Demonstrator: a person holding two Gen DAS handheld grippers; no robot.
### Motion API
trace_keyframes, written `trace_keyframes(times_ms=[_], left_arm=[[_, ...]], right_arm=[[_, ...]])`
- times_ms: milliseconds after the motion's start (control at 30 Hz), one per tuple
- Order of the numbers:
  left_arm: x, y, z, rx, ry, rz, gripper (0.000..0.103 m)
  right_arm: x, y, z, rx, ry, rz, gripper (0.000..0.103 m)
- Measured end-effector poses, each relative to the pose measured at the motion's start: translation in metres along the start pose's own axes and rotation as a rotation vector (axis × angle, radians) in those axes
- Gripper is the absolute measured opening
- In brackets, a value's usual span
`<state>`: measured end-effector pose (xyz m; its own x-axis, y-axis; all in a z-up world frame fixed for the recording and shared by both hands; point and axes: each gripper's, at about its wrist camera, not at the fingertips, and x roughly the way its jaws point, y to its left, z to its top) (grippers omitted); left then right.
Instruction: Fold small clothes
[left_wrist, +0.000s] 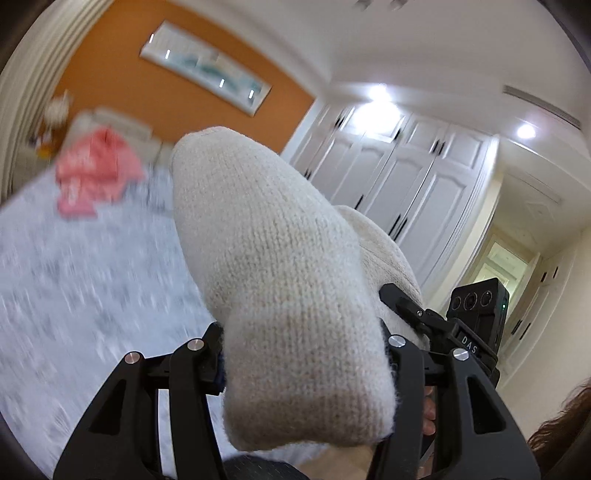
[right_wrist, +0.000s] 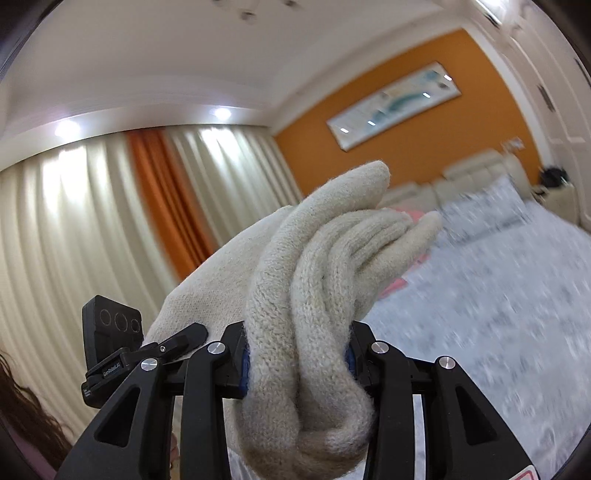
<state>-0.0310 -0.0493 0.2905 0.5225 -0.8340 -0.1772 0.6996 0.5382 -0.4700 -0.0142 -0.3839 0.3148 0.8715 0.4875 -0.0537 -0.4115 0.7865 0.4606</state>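
Readable writing first: "DAS" in white letters on the black mount of the other gripper's sensor block (left_wrist: 476, 317), seen from the left wrist view; "GenRoboAI", small and partly blurred, on the matching mount (right_wrist: 110, 369) in the right wrist view. Three round lenses counted on each sensor block. One cream knit garment, thick and fuzzy, held up in the air between both tools, well above the bed. Left gripper (left_wrist: 303, 365) pinching a broad flat end of the cream knit (left_wrist: 266, 258), fabric filling the gap between the fingers and hiding most of the pads. Right gripper (right_wrist: 295, 365) clamped on a bunched, folded section of the same cream knit (right_wrist: 321, 266), several rolled layers stacked side by side; exact count of layers unclear. One pink garment (left_wrist: 92, 177) lying blurred on the grey patterned bedspread (left_wrist: 74, 277), well apart from the knit. One long framed picture (right_wrist: 395, 107) on the orange wall. Two ceiling spotlights lit in each view. One orange curtain panel (right_wrist: 166, 195) between cream ones.
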Motion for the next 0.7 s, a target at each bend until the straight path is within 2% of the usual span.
trace_keyframes(times_ms=[167,300,367,500,600,700], left_arm=[[-0.029,0.019,0.023,0.051,-0.067,0.019,0.051],[-0.028,0.056,0.018,0.040,-0.065,0.060,0.052],[-0.017,0.089,0.008,0.008,-0.044,0.088,0.052],[0.013,0.158,-0.028,-0.065,0.044,0.151,0.052],[0.042,0.225,-0.085,-0.171,0.127,0.182,0.052],[0.068,0.277,-0.143,-0.257,0.215,0.243,0.051]], right_arm=[[0.038,0.018,0.004,-0.031,-0.011,0.040,0.037],[0.091,-0.004,-0.021,0.047,0.064,0.054,0.037],[0.120,-0.021,-0.041,0.077,0.114,0.029,0.037],[0.175,-0.068,-0.111,0.182,0.270,-0.060,0.037],[0.204,-0.107,-0.176,0.249,0.390,-0.140,0.037],[0.231,-0.152,-0.244,0.337,0.516,-0.217,0.037]])
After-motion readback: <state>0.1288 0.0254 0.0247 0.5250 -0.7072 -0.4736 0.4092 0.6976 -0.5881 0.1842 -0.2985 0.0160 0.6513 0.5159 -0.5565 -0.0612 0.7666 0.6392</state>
